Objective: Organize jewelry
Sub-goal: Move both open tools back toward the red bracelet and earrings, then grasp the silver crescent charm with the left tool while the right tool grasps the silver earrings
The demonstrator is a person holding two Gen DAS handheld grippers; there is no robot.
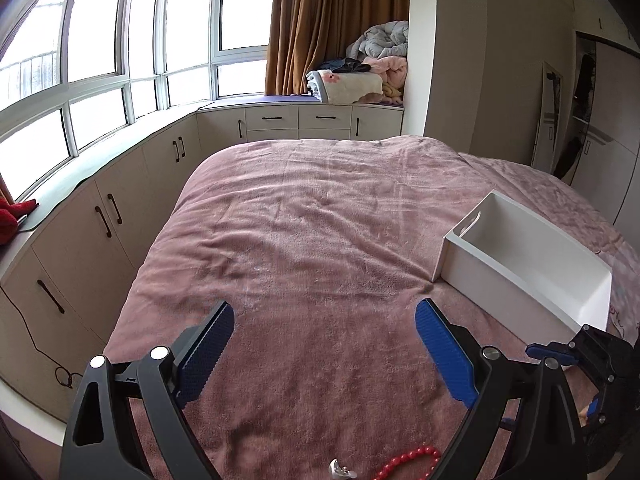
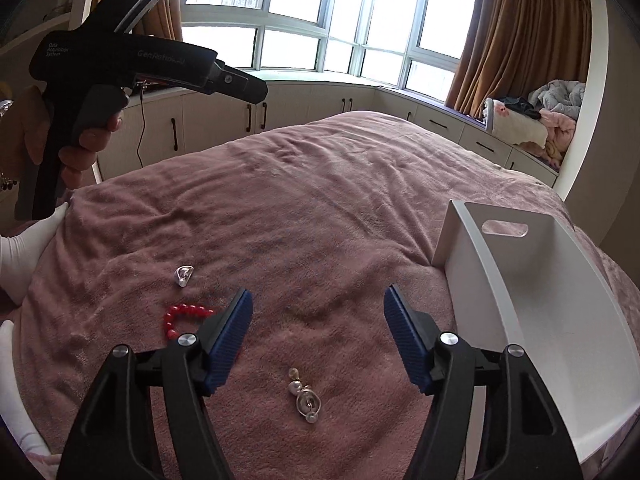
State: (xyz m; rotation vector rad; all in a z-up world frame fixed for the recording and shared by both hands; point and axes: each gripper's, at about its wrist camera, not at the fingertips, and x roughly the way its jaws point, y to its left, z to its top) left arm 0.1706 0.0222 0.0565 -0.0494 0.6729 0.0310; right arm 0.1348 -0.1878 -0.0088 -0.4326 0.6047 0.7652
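A red bead bracelet lies on the pink bedspread, also at the bottom of the left wrist view. A silver pearl earring lies beyond it; it shows in the left wrist view. A second silver pearl earring lies between my right gripper's fingers. A white open bin stands at the right, also in the left wrist view. My right gripper is open and empty above the bed. My left gripper is open and empty, held higher.
The bed edge drops off at the left toward low cabinets under the windows. Folded blankets pile on the window seat. A mirror leans on the far wall. The left tool's handle shows at the upper left of the right wrist view.
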